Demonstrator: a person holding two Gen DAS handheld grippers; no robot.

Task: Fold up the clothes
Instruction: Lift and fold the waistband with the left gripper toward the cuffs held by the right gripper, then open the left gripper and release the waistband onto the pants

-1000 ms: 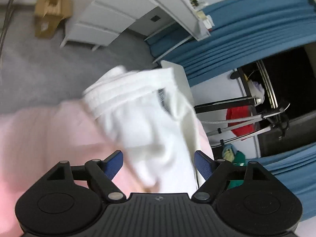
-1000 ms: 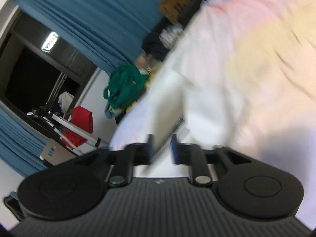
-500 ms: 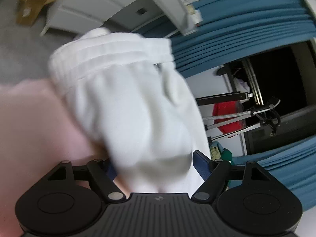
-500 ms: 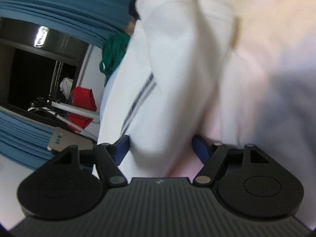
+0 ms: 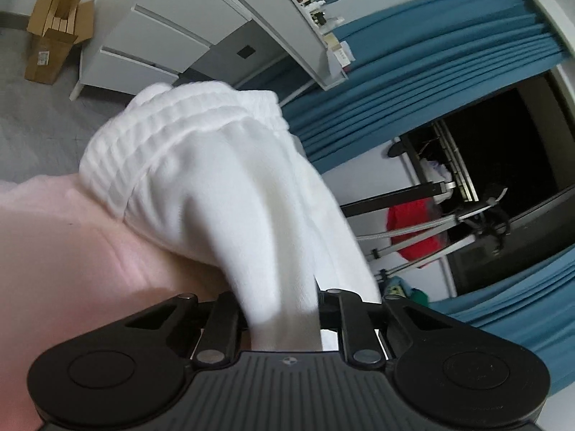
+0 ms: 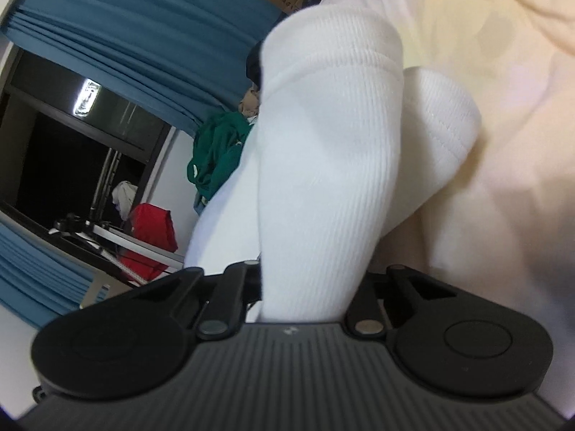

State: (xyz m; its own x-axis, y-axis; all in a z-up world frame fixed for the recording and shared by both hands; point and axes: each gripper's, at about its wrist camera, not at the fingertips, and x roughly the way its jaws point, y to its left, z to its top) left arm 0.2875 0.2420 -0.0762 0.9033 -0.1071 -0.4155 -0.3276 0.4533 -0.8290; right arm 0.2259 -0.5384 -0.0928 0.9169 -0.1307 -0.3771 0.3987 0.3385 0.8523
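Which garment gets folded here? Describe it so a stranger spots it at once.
Start at the pale pink bedding filling the lower left of the left wrist view. Bunched on it, running into the left tongs, is the white garment. Its thick ribbed band sets it apart from the green clothes and the red item.

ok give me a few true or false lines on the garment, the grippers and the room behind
1. The left gripper is shut on the white garment. True.
2. The right gripper hangs open with nothing in it. False: it is shut on white ribbed cloth.
3. The garment's ribbed band shows in the left wrist view. True.
4. The curtains are red. False: they are blue.
5. A cardboard box lies open on the floor. True.
6. The sheet under the garment is dark green. False: it is pale pink.
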